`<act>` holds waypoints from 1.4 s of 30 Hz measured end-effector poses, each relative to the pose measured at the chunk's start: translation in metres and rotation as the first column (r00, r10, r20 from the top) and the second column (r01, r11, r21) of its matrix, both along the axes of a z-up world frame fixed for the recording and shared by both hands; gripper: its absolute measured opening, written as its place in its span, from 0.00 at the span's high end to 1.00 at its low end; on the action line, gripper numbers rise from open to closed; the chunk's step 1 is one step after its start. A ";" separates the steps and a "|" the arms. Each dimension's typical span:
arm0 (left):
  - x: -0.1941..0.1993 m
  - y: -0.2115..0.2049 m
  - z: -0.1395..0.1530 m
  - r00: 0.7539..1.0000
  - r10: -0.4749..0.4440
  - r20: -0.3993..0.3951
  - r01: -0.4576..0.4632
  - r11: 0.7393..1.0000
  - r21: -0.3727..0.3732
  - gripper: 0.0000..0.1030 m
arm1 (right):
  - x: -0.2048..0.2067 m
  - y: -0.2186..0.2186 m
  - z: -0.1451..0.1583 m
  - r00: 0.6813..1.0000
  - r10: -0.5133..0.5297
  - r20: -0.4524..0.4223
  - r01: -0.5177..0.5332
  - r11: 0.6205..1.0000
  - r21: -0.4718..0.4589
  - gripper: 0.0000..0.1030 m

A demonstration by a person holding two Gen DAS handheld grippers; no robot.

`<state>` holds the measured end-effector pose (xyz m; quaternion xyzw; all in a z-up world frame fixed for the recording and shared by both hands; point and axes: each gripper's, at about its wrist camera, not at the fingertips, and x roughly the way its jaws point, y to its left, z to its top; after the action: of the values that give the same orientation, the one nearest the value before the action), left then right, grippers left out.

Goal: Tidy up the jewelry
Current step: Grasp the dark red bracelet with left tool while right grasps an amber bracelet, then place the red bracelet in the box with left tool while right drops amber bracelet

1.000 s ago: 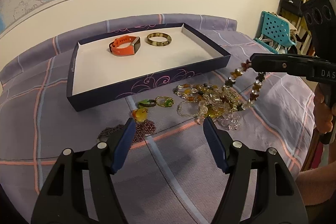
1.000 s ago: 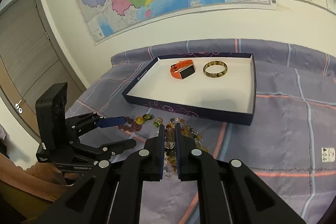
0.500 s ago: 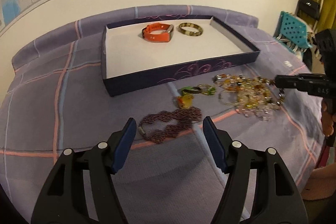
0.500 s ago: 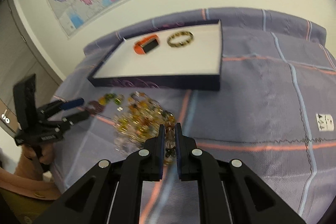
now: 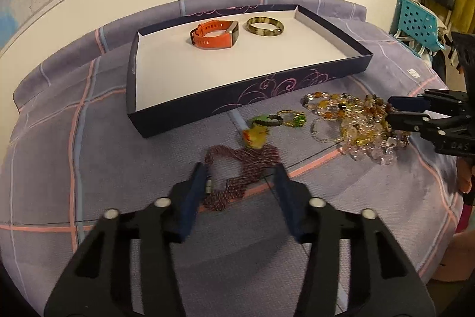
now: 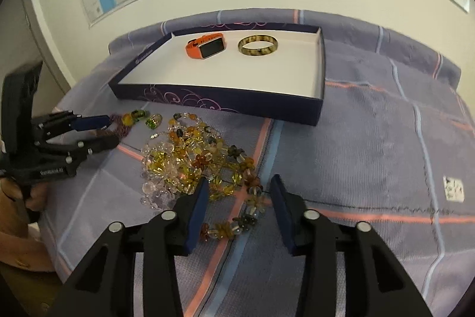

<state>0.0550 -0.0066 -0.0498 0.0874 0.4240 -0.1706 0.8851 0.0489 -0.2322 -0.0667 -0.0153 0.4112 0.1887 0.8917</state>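
beaded necklace (image 6: pixel 207 165) sprawled lengthwise toward the box (image 6: pixel 225 101), unheld

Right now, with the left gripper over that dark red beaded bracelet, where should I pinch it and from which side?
Pinch the near loop of the dark red beaded bracelet, straight down from above. It lies flat and folded on the bedspread, so no edge offers a side approach. The left gripper already straddles that loop, open. Avoid the far end: the yellow pendant rests there.

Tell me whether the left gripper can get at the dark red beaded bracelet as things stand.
Probably yes. The left gripper is open, its fingers straddling the dark red beaded bracelet lying flat on the bedspread. Nothing covers it; only the yellow pendant sits at its far edge.
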 end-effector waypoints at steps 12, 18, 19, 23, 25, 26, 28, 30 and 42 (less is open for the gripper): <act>-0.011 0.010 0.007 0.999 -0.002 -0.034 -0.001 0.995 -0.096 0.93 | -0.009 -0.016 0.017 1.000 0.003 -0.010 -0.001 0.992 0.129 0.92; -0.023 0.013 0.028 1.000 -0.017 0.020 0.020 0.990 -0.141 0.93 | -0.016 -0.016 0.044 0.999 0.021 0.049 -0.030 0.982 0.189 0.92; -0.025 0.013 0.033 0.999 -0.022 0.032 0.027 0.989 -0.148 0.93 | -0.017 -0.014 0.048 0.998 0.025 0.058 -0.036 0.981 0.189 0.92; -0.030 0.013 0.048 0.997 -0.036 0.067 0.047 0.985 -0.164 0.93 | -0.020 -0.007 0.064 0.994 0.047 0.095 -0.065 0.980 0.188 0.92; -0.030 0.013 0.055 0.996 -0.039 0.086 0.052 0.985 -0.166 0.93 | -0.021 -0.003 0.071 0.992 0.058 0.114 -0.079 0.980 0.183 0.92; -0.030 0.014 0.057 0.995 -0.041 0.092 0.056 0.984 -0.167 0.93 | -0.021 -0.001 0.076 0.990 0.064 0.123 -0.086 0.979 0.183 0.92; -0.029 0.015 0.063 0.994 -0.042 0.104 0.060 0.983 -0.175 0.93 | -0.020 0.001 0.081 0.988 0.071 0.137 -0.095 0.979 0.179 0.92; -0.026 0.016 0.066 0.993 -0.044 0.112 0.064 0.981 -0.183 0.93 | -0.018 0.003 0.086 0.986 0.073 0.150 -0.099 0.981 0.169 0.92; 0.016 0.017 0.078 0.991 -0.012 0.136 0.037 0.983 -0.182 0.93 | 0.027 0.007 0.105 0.981 0.053 0.187 -0.083 0.984 0.157 0.92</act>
<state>0.0709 0.0103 0.0284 0.0218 0.3447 -0.2135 0.9138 0.0756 -0.2254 0.0381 0.0267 0.3102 0.2504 0.9167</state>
